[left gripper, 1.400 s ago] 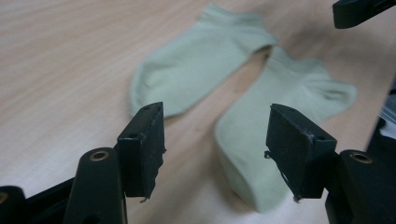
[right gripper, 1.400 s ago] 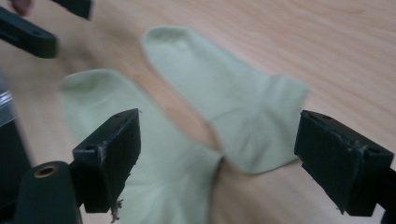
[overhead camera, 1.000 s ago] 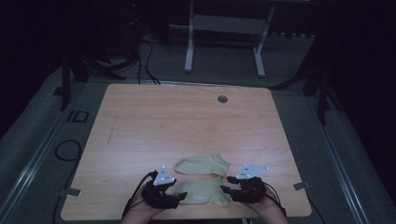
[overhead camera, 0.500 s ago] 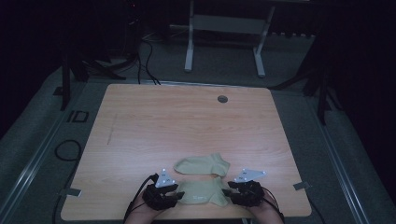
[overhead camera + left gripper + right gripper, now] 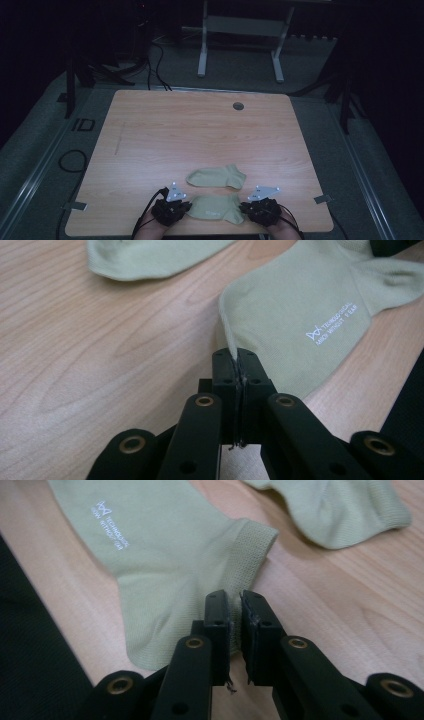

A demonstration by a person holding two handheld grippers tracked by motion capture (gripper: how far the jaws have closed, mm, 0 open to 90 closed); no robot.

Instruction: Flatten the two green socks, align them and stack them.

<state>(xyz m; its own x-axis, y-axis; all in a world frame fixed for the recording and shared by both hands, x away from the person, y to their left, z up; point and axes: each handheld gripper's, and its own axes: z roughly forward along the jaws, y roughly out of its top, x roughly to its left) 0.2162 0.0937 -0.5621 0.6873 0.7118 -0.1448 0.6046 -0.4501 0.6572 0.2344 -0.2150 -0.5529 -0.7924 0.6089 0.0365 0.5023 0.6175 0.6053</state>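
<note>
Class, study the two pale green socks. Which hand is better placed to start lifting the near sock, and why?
Left. The left gripper has just closed and visibly pinches the near sock at its toe edge. The right gripper, also closing, shows a slim gap at the cuff, so its hold looks less sure.

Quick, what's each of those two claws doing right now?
Left gripper: closed on the near sock's toe edge.
Right gripper: jaws just closing, pinching its cuff end.
</note>
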